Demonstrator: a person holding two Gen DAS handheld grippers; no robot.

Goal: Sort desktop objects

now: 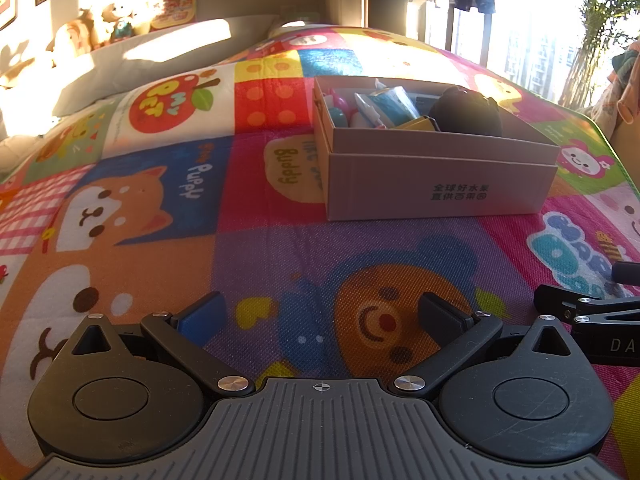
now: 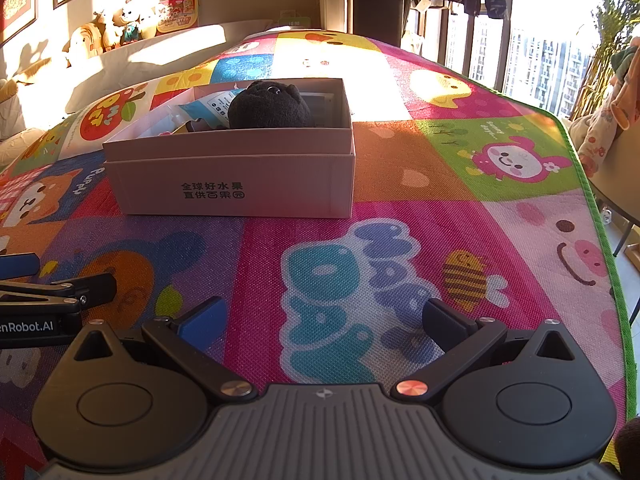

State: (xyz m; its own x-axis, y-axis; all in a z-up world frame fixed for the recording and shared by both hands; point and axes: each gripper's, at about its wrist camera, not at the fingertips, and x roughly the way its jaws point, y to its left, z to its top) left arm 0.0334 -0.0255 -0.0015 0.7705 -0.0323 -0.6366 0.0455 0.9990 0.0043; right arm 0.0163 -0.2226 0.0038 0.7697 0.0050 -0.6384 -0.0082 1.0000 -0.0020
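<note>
Left tool (image 1: 320, 316) and right tool (image 2: 324, 320) gape wide, empty, over cartoon play mat (image 2: 400, 168). Cardboard box (image 2: 240, 176) at 11 o'clock of right tool holds black plush toy (image 2: 272, 108).

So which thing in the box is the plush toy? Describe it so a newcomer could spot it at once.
Find the cardboard box with printed Chinese characters, standing on the cartoon mat. At its right end, poking above the rim, sits the plush. It is the only black, fuzzy, rounded thing there; its neighbours are bright, smooth packets and plastic bits.
</note>
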